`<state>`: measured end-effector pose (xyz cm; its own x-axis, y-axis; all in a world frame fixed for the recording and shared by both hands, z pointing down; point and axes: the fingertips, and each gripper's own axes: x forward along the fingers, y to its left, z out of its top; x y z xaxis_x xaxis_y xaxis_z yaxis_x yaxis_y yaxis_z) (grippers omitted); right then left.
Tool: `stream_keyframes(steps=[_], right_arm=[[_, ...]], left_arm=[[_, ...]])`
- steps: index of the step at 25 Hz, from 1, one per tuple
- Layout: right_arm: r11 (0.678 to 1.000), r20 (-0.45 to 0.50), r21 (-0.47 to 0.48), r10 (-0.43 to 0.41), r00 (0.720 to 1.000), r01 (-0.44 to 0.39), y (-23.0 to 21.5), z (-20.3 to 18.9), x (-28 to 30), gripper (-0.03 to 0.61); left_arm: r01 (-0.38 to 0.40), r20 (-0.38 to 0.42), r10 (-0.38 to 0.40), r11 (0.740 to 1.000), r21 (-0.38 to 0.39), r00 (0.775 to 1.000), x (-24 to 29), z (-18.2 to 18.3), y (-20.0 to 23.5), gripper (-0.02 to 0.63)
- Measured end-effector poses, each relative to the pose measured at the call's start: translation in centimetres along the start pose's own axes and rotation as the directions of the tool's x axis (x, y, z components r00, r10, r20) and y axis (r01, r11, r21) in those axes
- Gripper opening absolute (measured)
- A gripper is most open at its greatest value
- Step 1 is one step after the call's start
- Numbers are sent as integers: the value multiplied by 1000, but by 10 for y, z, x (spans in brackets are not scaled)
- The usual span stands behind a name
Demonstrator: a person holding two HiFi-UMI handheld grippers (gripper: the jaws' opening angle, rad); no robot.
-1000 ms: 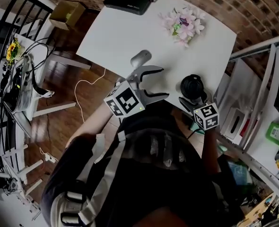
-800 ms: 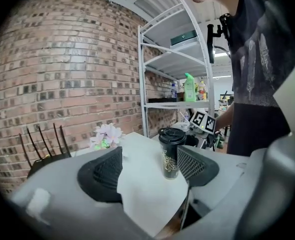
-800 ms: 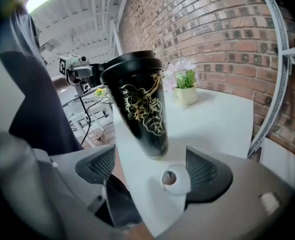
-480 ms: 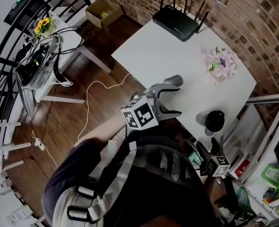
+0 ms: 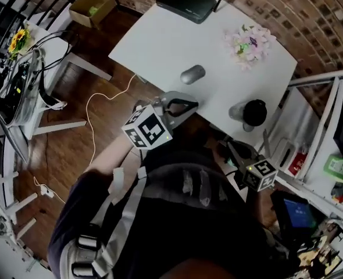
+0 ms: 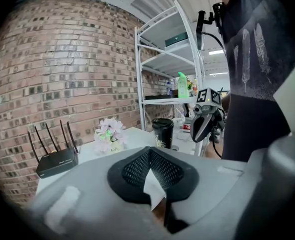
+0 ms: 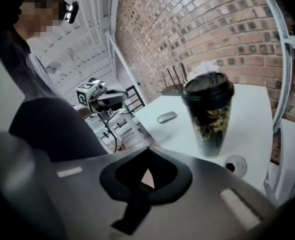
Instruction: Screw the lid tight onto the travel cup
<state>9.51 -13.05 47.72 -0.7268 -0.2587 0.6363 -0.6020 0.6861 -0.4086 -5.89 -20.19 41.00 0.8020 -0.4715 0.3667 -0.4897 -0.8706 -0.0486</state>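
The black travel cup (image 5: 254, 112) stands upright near the white table's right front corner with its black lid on top; it also shows as the cup (image 6: 162, 132) and the cup (image 7: 210, 116). My left gripper (image 5: 189, 105) hangs off the table's front edge, well left of the cup. Its jaws (image 6: 148, 153) have just been closing and now meet with nothing between them. My right gripper (image 5: 232, 149) is below the table edge, short of the cup. Its jaws (image 7: 147, 154) have just closed too, on nothing. Neither gripper touches the cup.
On the white table (image 5: 160, 39) lie a grey mouse (image 5: 192, 73), a black router (image 5: 189, 3) at the back and a pink flower bunch (image 5: 250, 39). A small round disc (image 7: 236, 165) lies beside the cup. White shelving (image 5: 311, 127) stands to the right.
Both grippers' jaws stood wide open earlier and are now shut. Both have drawn back from the table toward the person; the right one dropped away from the cup.
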Motion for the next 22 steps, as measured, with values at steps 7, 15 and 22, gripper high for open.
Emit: stream_keyframes(steps=[7,15,22], right_arm=[[958,37,-264,121,992,-107,16,40,8,5],[859,-47,-495,127,991,-133,5,-11,-33,5],[814,-73,-536,221,972,-225,17,-38,-60,5]], left_arm=[[-54,23,52,996,70,998,14,38,-21,2],[-13,-44,17,995,96,999,91,62,-107,2],[-138,-1,138,987,88,990,108,89,-141,2]])
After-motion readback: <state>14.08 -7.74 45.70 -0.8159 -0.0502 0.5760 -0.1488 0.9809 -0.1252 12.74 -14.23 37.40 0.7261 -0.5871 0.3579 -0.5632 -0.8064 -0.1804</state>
